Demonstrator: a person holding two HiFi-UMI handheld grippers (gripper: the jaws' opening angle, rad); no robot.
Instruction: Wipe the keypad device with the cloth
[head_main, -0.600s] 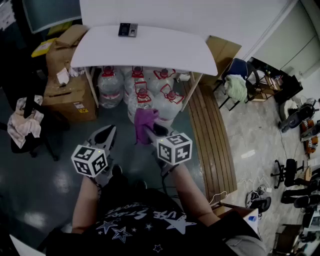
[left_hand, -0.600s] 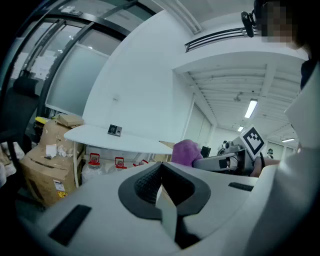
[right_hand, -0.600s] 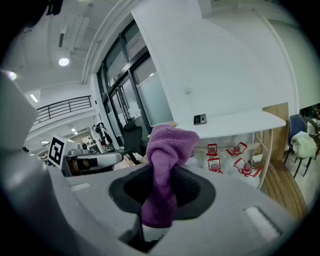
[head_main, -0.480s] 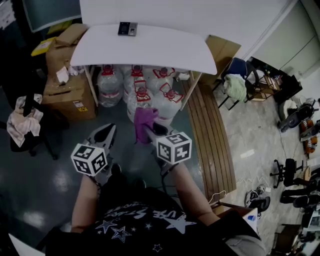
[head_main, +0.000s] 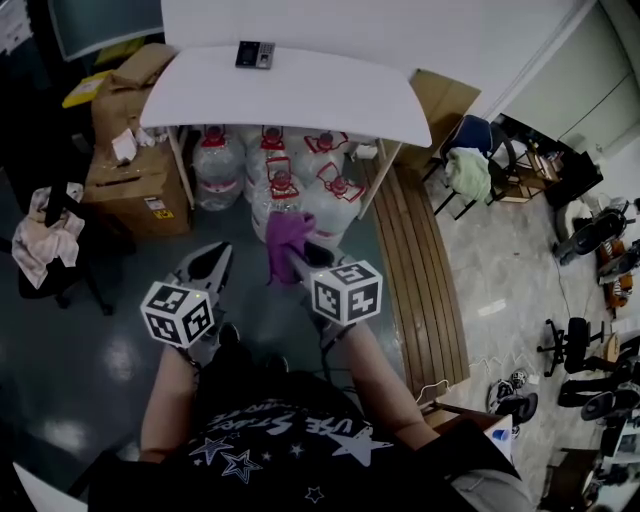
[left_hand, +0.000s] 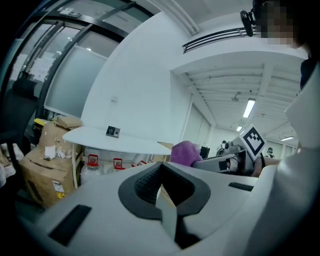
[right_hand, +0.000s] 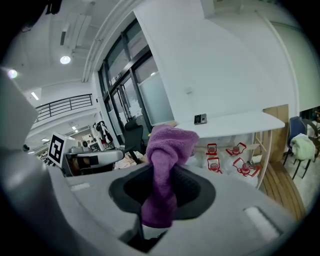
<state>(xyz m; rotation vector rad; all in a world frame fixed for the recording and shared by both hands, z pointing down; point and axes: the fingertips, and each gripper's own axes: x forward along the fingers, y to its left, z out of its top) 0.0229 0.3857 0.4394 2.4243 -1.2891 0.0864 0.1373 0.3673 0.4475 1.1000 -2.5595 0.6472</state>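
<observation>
The small dark keypad device (head_main: 255, 55) lies near the back edge of a white table (head_main: 330, 100); it also shows far off in the left gripper view (left_hand: 112, 131) and the right gripper view (right_hand: 200, 118). My right gripper (head_main: 296, 262) is shut on a purple cloth (head_main: 288, 238), which bunches up above the jaws (right_hand: 165, 165). The left gripper (head_main: 212, 263) is shut with nothing in it (left_hand: 159, 186). Both grippers hang over the floor, well short of the table.
Several water jugs with red caps (head_main: 300, 185) stand under the table. Cardboard boxes (head_main: 135, 185) stack at its left, a slatted wooden bench (head_main: 420, 270) runs along its right. A chair with a cloth (head_main: 45, 245) is at far left, another chair (head_main: 478, 170) at right.
The view has shifted slightly forward toward the table. Both grippers keep their hold and their pose, the cloth still in the right one.
</observation>
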